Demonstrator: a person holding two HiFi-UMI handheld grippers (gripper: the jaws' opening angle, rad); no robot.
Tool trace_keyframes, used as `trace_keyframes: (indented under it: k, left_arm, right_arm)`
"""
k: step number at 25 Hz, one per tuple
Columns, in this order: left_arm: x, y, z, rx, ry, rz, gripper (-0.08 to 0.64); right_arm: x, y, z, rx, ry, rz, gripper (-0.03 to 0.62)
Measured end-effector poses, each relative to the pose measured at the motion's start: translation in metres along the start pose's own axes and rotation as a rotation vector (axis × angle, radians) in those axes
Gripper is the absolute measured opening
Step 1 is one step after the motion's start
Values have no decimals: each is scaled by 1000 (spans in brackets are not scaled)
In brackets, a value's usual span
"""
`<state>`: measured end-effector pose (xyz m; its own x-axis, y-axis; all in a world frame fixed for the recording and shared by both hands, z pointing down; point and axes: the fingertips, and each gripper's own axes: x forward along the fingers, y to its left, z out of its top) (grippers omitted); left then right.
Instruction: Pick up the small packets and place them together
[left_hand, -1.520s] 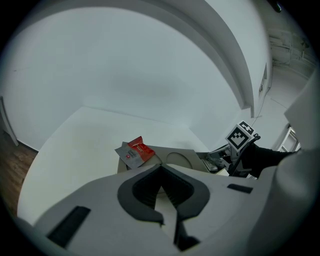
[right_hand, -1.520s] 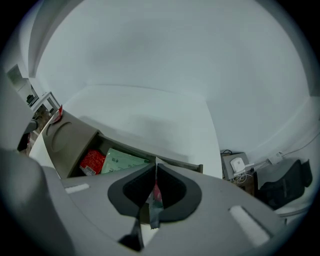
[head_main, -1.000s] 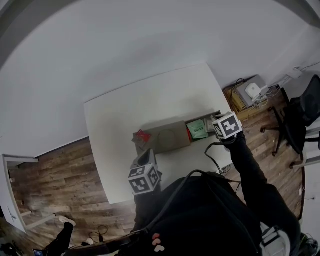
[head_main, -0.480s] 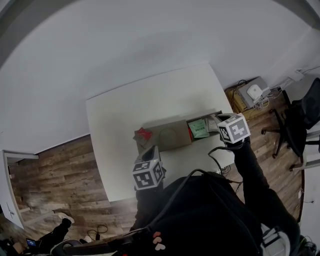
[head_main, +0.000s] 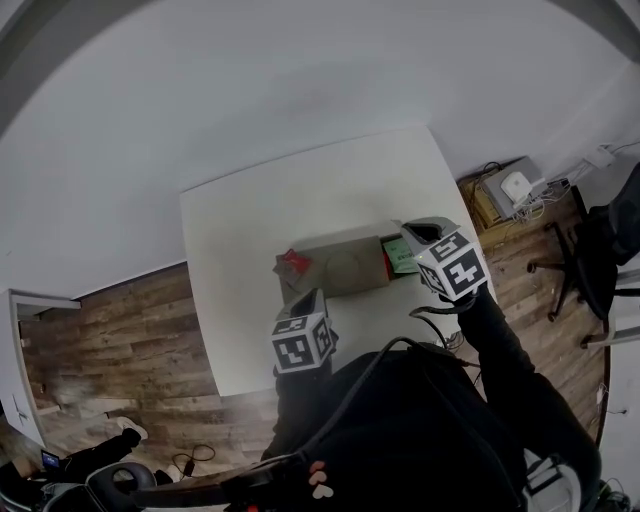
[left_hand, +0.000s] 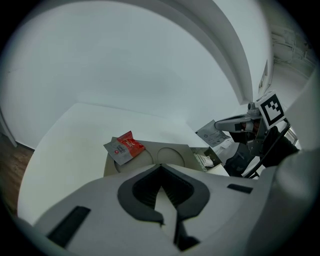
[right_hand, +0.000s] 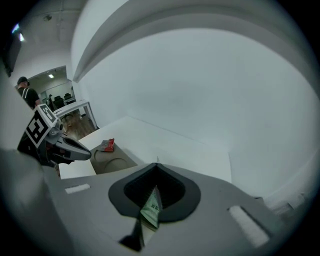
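Right gripper (right_hand: 156, 170): jaws clamped on a small packet (right_hand: 151, 210) with green and white print. It sits between the jaws, thin edge toward the camera. In the left gripper view the same packet shows flat and pale, sticking out past the jaw tips, clear of the counter (left_hand: 60, 150).

Left gripper (left_hand: 160, 170): jaws together, nothing between them.

Ahead of the left jaws, just past the tips, a cardboard box (left_hand: 172, 156) lies on the white counter, with two round outlines on its top. A red packet (left_hand: 125, 146) rests ahead and to the left of these jaws, on the box's left end, one corner hanging over the edge. Ahead and to the right, the box's open compartment holds loose packets (left_hand: 206, 160). The right gripper hangs above that end.

From the right jaws, the box lies ahead and to the left. The red packet is at its far end, well apart from the held packet. The left gripper shows at the left, near the box's near side.

In the head view, the green ones among the loose packets lie just beside the right jaws, toward the box's middle.
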<state>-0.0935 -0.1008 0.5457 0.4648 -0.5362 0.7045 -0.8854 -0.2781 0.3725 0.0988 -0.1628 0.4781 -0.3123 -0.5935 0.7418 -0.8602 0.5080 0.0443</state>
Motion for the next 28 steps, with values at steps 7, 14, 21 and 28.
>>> trace_keyframes:
  k: [7, 14, 21, 28]
  left_arm:
    - [-2, -1, -2, -9, 7, -4, 0]
    - [-8, 5, -6, -32, -3, 5, -2]
    - [-15, 12, -12, -51, -7, 24, -2]
    - [-20, 17, -16, -62, -13, 29, 0]
  right_arm:
    - [32, 69, 26, -233, -28, 117, 2]
    - [53, 120, 40, -420, -64, 189, 2]
    - [66, 144, 38, -512, -71, 217, 2]
    - [76, 164, 33, -593, -69, 233, 2]
